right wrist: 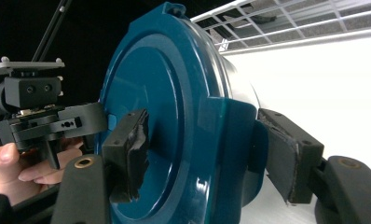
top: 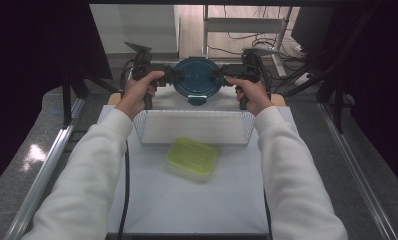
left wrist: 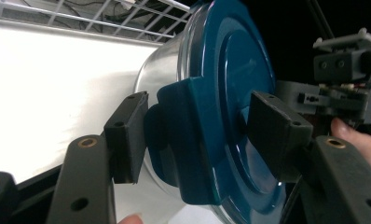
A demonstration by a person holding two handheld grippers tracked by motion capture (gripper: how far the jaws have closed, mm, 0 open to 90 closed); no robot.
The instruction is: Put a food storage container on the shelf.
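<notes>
A round steel container with a dark blue clip-on lid (top: 197,75) hangs in the air over the far edge of a wire basket (top: 152,131), its lid facing the high camera. My left gripper (top: 171,76) is shut on the lid's left side clasp. In the left gripper view, the left gripper (left wrist: 202,130) has one pad on the clasp and the other on the lid top (left wrist: 230,70). My right gripper (top: 221,75) clamps the opposite clasp. In the right gripper view, the right gripper (right wrist: 202,149) has its pads either side of the lid rim (right wrist: 160,79).
A clear box with a yellow-green lid (top: 192,157) lies on the white table (top: 187,205) just in front of the basket. Metal rails run along both sides of the table. Dark stands and cables sit behind it.
</notes>
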